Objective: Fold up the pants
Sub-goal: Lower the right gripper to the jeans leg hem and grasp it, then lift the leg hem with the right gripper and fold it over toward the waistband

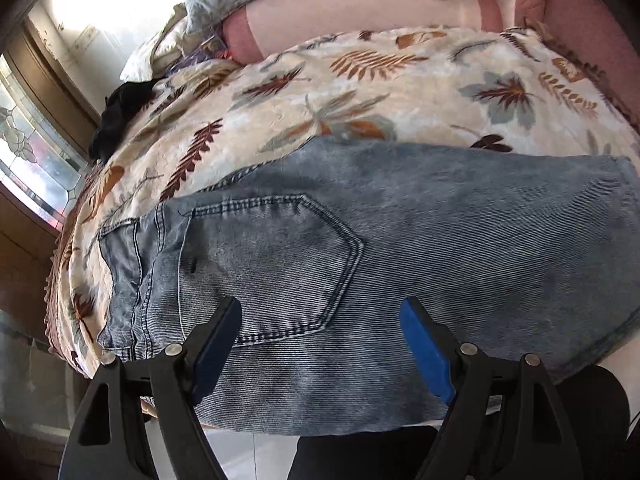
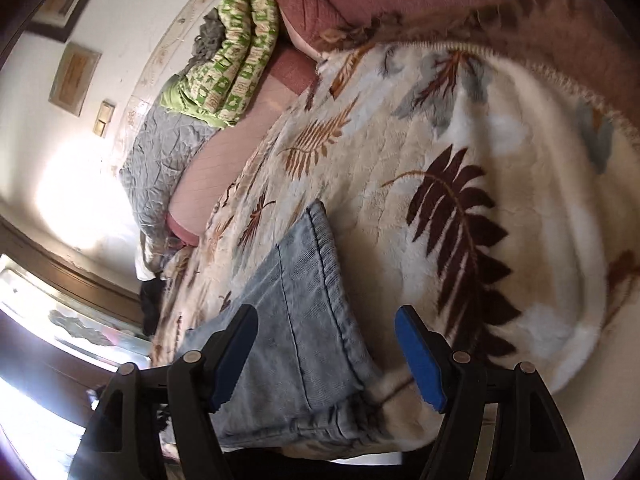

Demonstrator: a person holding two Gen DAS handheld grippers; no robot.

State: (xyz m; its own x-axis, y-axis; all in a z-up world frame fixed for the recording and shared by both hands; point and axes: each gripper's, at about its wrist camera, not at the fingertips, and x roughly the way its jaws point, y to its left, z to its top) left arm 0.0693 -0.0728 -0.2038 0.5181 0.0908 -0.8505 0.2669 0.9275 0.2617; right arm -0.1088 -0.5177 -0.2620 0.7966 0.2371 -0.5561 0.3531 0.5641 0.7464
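Nearest the left wrist camera, the left hand-held gripper [image 1: 320,344] is hovering with its two blue-padded fingers [image 1: 426,354] spread wide and gripping nothing, over the near edge of one pair of faded light-blue denim pants [image 1: 360,248]. The pants are lying flat on a cream plush blanket with brown and grey leaf prints [image 1: 320,92], their near side hanging just over the bed's front edge. Their long axis is running left to right in this view, with the waistband [image 1: 124,280] at the left and one stitched back pocket [image 1: 280,264] facing up. In the right wrist view, the right hand-held gripper [image 2: 326,354] is likewise standing open and empty, its fingers either side of the hemmed leg end [image 2: 312,312], which is pointing away up the blanket [image 2: 500,200]. Open blanket is stretching beyond and beside the denim. Farther back are lying one pink pillow [image 1: 360,16], one grey quilt [image 2: 160,152] and one green patterned quilt [image 2: 232,60], while one black garment [image 1: 116,116] is sitting at the far left edge.
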